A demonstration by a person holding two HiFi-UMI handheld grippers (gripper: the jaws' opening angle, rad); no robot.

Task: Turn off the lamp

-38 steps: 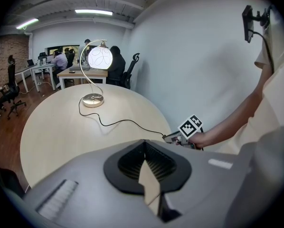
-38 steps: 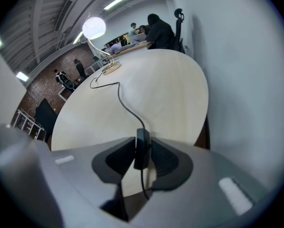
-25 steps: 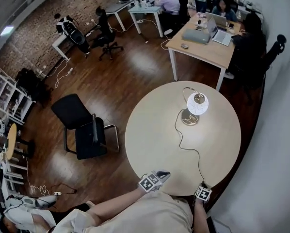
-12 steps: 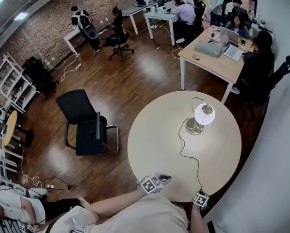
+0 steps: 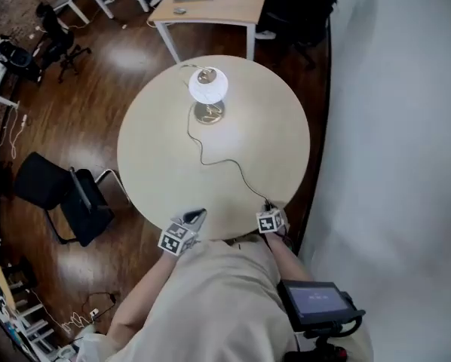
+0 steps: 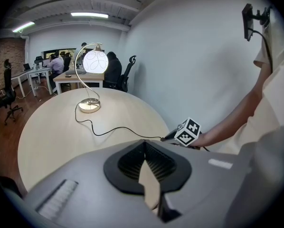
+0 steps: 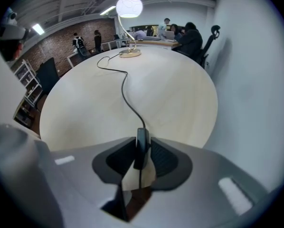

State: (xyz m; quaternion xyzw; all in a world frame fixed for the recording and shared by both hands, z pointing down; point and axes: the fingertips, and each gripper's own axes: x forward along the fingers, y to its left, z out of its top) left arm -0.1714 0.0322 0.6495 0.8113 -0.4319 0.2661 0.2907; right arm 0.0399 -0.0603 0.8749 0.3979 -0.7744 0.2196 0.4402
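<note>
A lamp with a lit white globe and a brass base stands at the far side of the round beige table. Its black cord snakes across the table to the near edge. There my right gripper is shut on the cord's black inline switch, which stands upright between the pads. The lit lamp shows far ahead in the right gripper view. My left gripper hovers at the near edge to the left, shut with nothing between its fingertips. In the left gripper view the lamp glows and the right gripper's marker cube shows.
A black office chair stands left of the table on the wooden floor. A wooden desk sits just beyond the table. A white wall runs close along the right. People sit at desks farther back.
The head view has tipped down and swung, so the table and lamp sit higher in the picture. Both grippers stay at the table's near edge. The lamp is still lit.
</note>
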